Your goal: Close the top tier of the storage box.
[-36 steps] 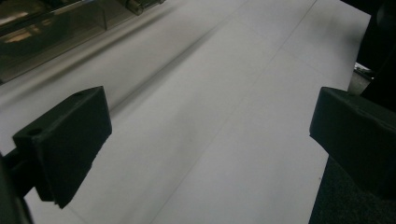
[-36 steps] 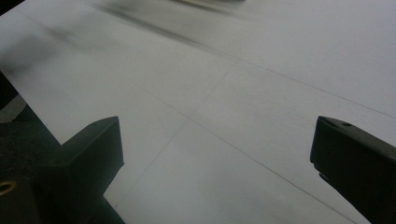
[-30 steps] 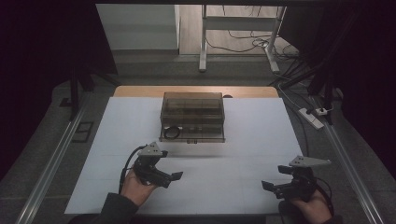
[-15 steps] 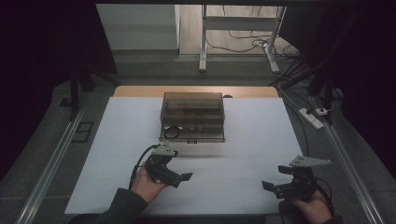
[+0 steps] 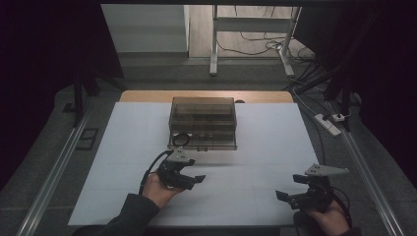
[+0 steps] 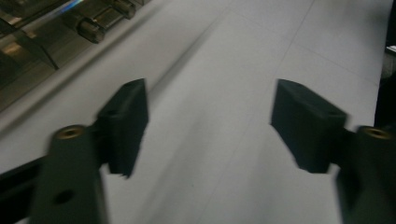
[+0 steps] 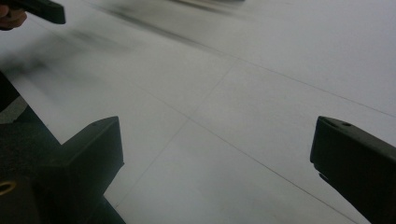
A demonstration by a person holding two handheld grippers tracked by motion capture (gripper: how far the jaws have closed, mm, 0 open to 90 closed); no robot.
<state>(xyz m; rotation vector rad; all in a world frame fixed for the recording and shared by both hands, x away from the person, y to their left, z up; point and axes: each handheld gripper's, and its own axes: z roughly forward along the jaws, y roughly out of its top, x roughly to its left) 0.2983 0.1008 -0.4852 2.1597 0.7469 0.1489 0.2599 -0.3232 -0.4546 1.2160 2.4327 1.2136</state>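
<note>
Smoky clear plastic drawer box (image 5: 202,123) sits mid-table on white sheet (image 5: 255,172), far side. Left gripper (image 5: 199,179) just in front of it, jaws apart w/ nothing between, have just been closing. Right gripper (image 5: 281,195) well apart at near right, jaws wide, empty.

White sheet (image 5: 123,162) spread flat over wooden tabletop (image 5: 147,96). Power strip (image 5: 328,123) on grey floor, right of table. Metal stand (image 5: 214,44) and loose cables (image 5: 255,46) beyond far edge.
</note>
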